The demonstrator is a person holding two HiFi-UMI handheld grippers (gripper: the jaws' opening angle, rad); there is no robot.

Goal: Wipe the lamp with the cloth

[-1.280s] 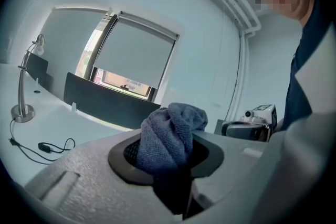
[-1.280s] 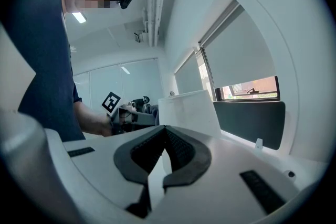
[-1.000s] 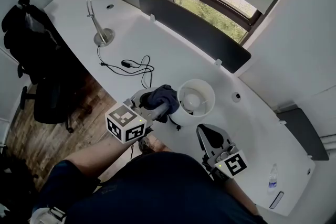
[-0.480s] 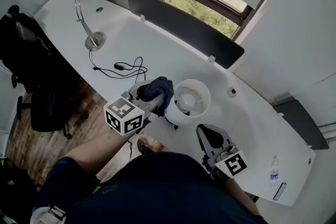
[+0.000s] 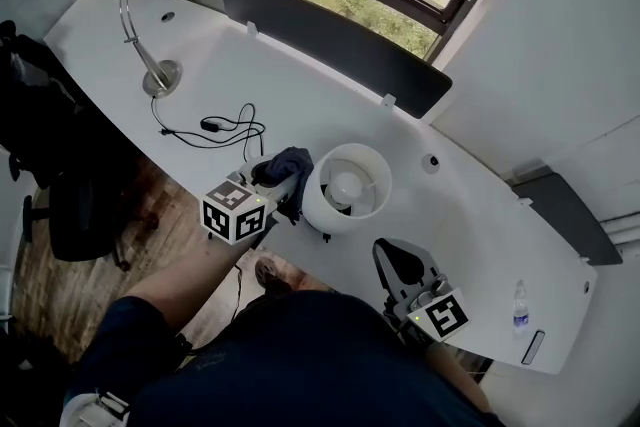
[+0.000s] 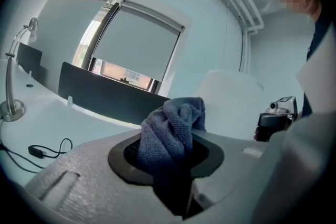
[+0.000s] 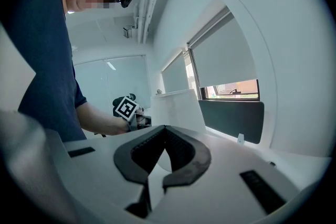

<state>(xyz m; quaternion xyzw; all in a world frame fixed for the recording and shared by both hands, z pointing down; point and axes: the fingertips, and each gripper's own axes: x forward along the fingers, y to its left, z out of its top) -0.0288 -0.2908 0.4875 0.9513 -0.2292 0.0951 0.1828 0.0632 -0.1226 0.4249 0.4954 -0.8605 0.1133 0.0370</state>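
Holding the blue cloth (image 5: 289, 164) pinched in my left tool (image 5: 278, 183), I have it up at the outer left wall of the white-shaded lamp (image 5: 347, 187), which stands near the front edge of the desk (image 5: 300, 80). Cloth and shade look to be touching, though I cannot be sure of it. I judge this to be the wiping step itself, at the side of the shade. The next move calls for light pressure and a sweep round the curved wall, gentle enough not to tip the lamp. My right tool (image 5: 401, 261) hangs near my body, its tips together on nothing; it could steady the shade. By my count: one cloth, two tools and two lamps, the second a slim metal gooseneck lamp (image 5: 141, 45) well apart at the far left, plus one dark cable (image 5: 226, 127) lying looped between them.
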